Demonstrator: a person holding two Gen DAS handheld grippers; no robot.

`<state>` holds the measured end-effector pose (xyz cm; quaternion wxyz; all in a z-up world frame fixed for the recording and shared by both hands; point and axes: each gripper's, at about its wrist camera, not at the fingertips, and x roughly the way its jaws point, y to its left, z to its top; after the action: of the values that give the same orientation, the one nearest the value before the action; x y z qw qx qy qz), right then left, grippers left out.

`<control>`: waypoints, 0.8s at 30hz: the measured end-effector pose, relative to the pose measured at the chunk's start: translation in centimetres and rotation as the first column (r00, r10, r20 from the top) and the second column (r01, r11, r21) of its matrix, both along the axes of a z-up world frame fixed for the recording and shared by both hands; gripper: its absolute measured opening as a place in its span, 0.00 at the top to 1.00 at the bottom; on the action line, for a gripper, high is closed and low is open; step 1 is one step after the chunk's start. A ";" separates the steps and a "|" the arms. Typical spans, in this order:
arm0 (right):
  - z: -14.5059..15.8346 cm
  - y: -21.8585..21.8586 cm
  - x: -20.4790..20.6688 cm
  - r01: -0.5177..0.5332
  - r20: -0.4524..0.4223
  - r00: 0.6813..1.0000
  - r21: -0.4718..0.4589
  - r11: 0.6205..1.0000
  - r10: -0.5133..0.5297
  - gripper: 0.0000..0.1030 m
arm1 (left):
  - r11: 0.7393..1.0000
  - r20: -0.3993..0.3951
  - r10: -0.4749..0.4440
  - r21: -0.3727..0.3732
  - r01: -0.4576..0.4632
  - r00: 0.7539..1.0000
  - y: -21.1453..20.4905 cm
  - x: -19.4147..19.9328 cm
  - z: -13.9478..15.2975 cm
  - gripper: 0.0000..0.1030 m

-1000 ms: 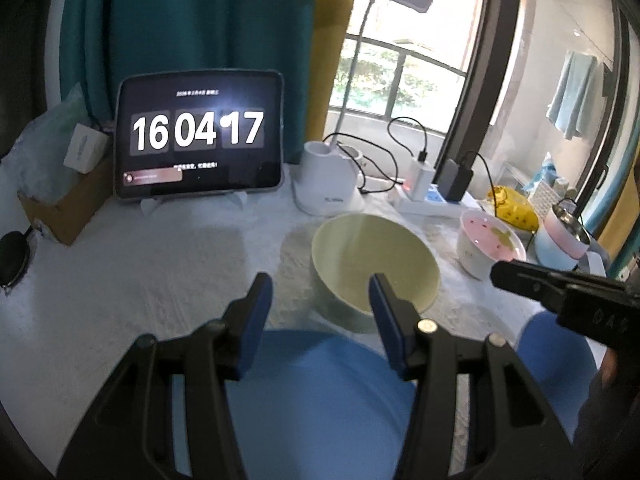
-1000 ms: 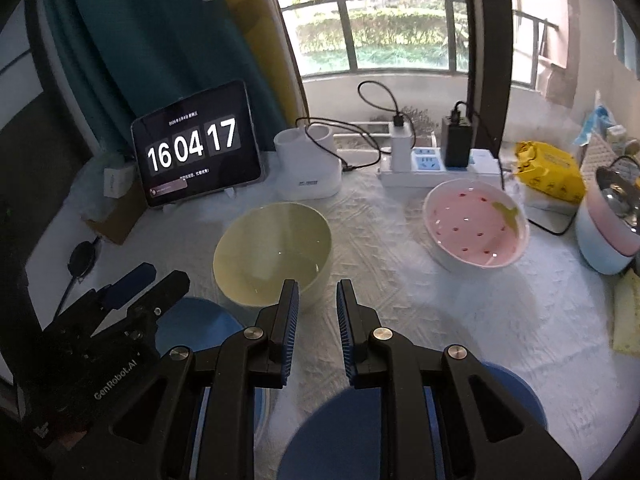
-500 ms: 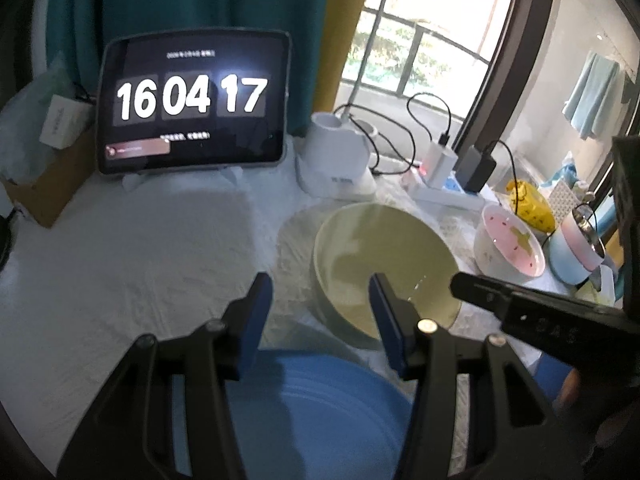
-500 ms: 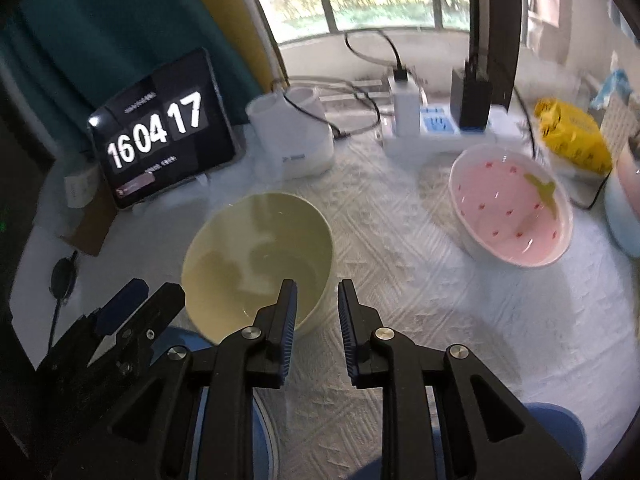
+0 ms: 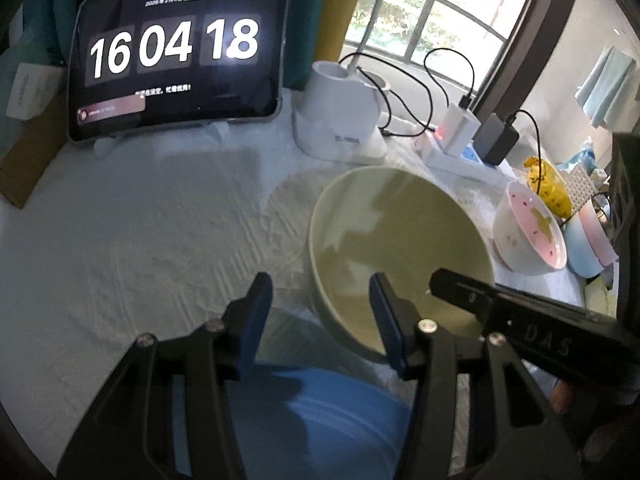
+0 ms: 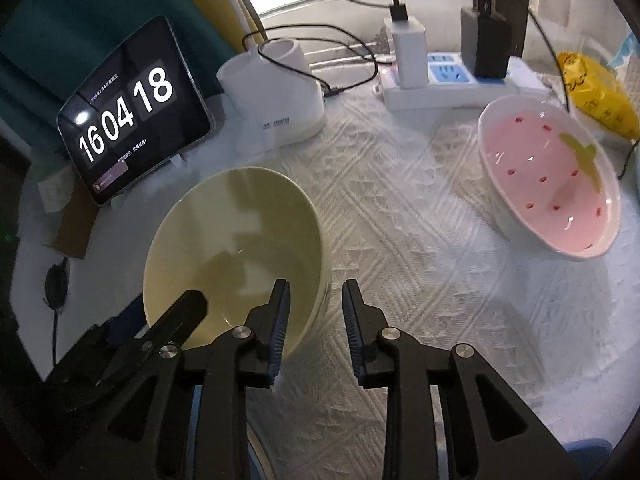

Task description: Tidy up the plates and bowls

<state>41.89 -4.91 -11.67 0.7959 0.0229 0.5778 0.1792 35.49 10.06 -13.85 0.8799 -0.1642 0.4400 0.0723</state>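
Bowls and plates are being sorted, and the step in hand appears to be the reach for the pale yellow bowl (image 6: 234, 256), which sits low and left of centre in the right wrist view, resting on the bench.

Nearest the camera, the right tongs (image 6: 314, 312) hover at the bowl's right rim, one pad over the inside and the other outside the wall. Their jaws have just been opening; they stand apart with the rim between them, not pressing on it. The left tongs (image 5: 316, 312) stand half spread and empty in the left wrist view, straddling the bowl's near-left rim from above, with a blue plate (image 5: 316, 420) below them at the bottom of the frame.

The next move likely calls for the right tongs to sink a little so the rim goes deeper between the pads, then close firmly, since glazed ceramic may slip.

Further off, at right in the right wrist view, a pink strawberry-patterned bowl (image 6: 548, 184) sits well apart from the yellow one. A white textured cloth (image 6: 400, 208) covers the bench.

At the back stand a tablet showing a clock (image 6: 128, 108), a white holder (image 6: 276, 100), and a power strip with chargers (image 6: 448, 80). Beyond these are teal curtains and a bright window.
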 end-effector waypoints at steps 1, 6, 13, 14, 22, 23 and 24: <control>-0.1 0.1 0.0 -0.005 0.003 1.000 -0.003 1.000 0.005 0.74 | 1.000 0.000 0.001 -0.001 -0.001 1.000 0.0 0.1 -0.1 0.50; -0.3 0.3 0.2 -0.025 0.003 1.000 0.005 1.000 0.024 0.75 | 0.998 0.007 -0.024 -0.054 0.025 1.000 0.3 0.3 -0.6 0.52; 0.0 0.4 0.0 -0.037 0.029 0.999 -0.007 0.999 0.037 0.81 | 0.998 0.019 -0.065 -0.016 0.065 0.998 -1.0 0.1 -0.3 0.63; 0.1 0.4 -0.1 -0.037 0.033 0.999 -0.006 0.999 0.037 0.81 | 0.998 0.020 -0.062 -0.020 0.062 0.998 -0.9 0.1 -0.3 0.63; 1.5 0.1 -0.8 -0.051 0.093 0.994 0.008 0.999 0.050 0.85 | 0.998 0.085 -0.058 -0.025 0.060 0.995 -0.8 -1.1 1.1 0.63; 1.6 0.0 -0.9 -0.049 0.097 0.994 0.015 0.999 0.047 0.85 | 0.998 0.091 -0.058 -0.023 0.061 0.994 -0.9 -1.2 1.3 0.63; 1.8 -0.1 -1.0 -0.047 0.101 0.994 0.023 0.999 0.044 0.85 | 0.998 0.098 -0.059 -0.022 0.061 0.993 -0.9 -1.4 1.5 0.63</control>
<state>40.89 -5.04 -9.85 0.8193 0.0107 0.5352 0.2054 34.04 9.14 -12.30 0.8999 -0.1651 0.4023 0.0323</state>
